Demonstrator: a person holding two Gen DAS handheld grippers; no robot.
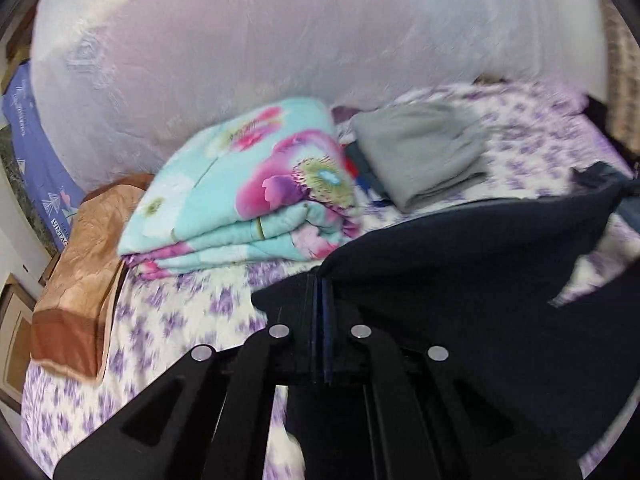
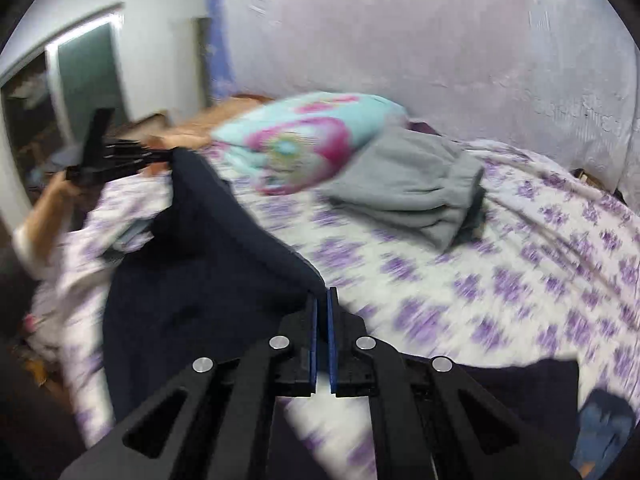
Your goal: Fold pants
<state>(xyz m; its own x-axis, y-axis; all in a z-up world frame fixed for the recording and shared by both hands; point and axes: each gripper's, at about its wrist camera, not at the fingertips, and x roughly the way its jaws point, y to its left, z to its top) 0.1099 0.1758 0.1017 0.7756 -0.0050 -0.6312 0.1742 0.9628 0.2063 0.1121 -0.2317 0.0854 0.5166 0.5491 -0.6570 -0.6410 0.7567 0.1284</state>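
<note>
A pair of dark navy, soft-knit pants hangs stretched above a bed covered by a white sheet printed with purple flowers, held at two points along one edge by a pair of black two-finger grippers. The left gripper has its blue-padded fingers pressed together on a thick fold of the cloth, which drapes away to the right in a broad, heavy curve. The right gripper pinches the fabric edge as well, only a thin slit showing between its blue pads (the cloth enters from the left of the tips), and the navy material sags from there toward the other tool, seen in the right wrist view gripped by a bare hand.

Behind the pants, a folded quilted blanket in turquoise with large pink and purple blooms lies stacked in puffy layers on the sheet. Just beside it rests a folded grey fleece garment with a gathered elastic cuff, partly tucked under the blanket's edge in the right wrist view. A glossy tan and brown satin pillow sits at the bed's end, next to the blanket. A rough, whitish plastered wall rises behind the bed. Much of both views is smeared by motion blur.
</note>
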